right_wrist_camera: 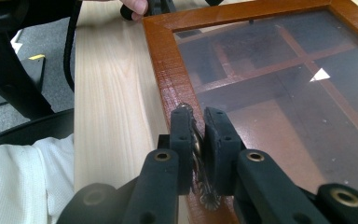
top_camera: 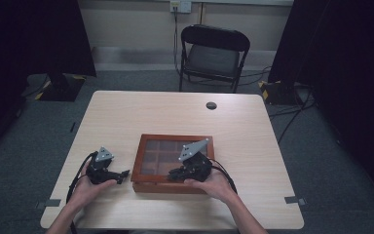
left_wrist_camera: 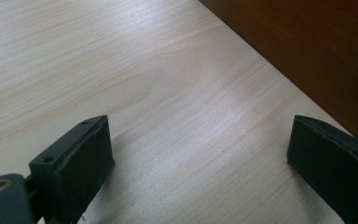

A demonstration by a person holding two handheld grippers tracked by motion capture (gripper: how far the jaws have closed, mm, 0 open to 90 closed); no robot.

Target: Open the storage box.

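Note:
A brown wooden box (top_camera: 137,161) with a glass lid and several compartments inside lies on the table near the front. My right gripper (top_camera: 173,173) reaches across its front edge and is shut on a small brass clasp (right_wrist_camera: 196,140) on the lid's frame (right_wrist_camera: 165,60). The jaws (right_wrist_camera: 198,119) pinch that clasp from both sides. My left gripper (top_camera: 123,175) rests on the table just left of the box, open. Between its jaws (left_wrist_camera: 198,149) there is only bare wood, with the box's side wall (left_wrist_camera: 317,46) close by.
The light wooden table (top_camera: 175,112) has a round dark cable hole (top_camera: 211,105) at the back. A black folding chair (top_camera: 214,53) stands behind it. Dark curtains hang at both sides. Cables trail from both grippers toward the person.

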